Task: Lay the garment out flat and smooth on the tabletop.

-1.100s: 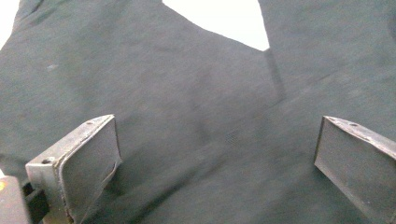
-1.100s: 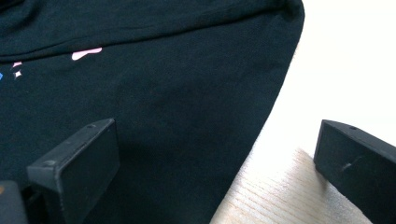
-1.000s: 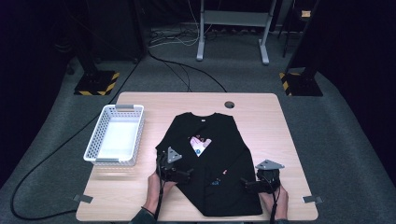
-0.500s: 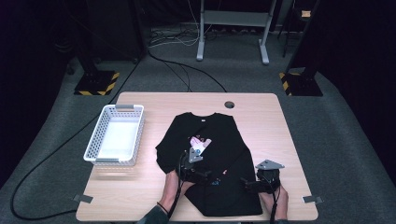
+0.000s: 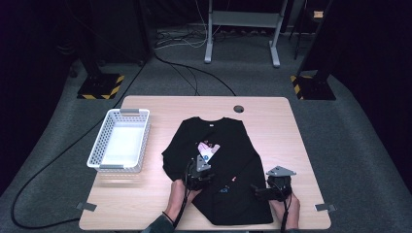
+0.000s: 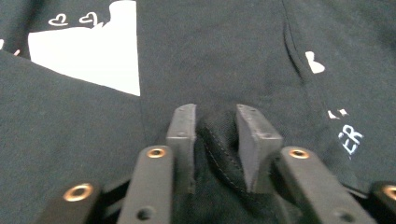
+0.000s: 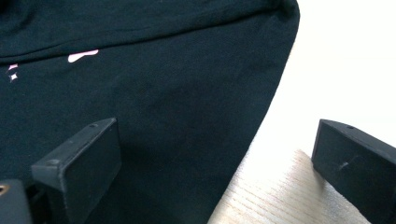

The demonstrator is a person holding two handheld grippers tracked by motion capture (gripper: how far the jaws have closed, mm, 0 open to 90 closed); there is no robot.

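The black T-shirt (image 5: 214, 165) lies spread mid-tabletop (image 5: 272, 111), right of the white basket (image 5: 119, 141). Left tongs (image 5: 199, 175) have slid in over the shirt since a second ago and just closed, pinching a stitched fold of it. Right tongs (image 5: 260, 190) haven't budged, spread wide over the shirt's edge.

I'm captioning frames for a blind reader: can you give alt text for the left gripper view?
The left hand-held gripper pinches a stitched fold of the black T-shirt between its two black jaws. A white print with small hearts lies upper left.
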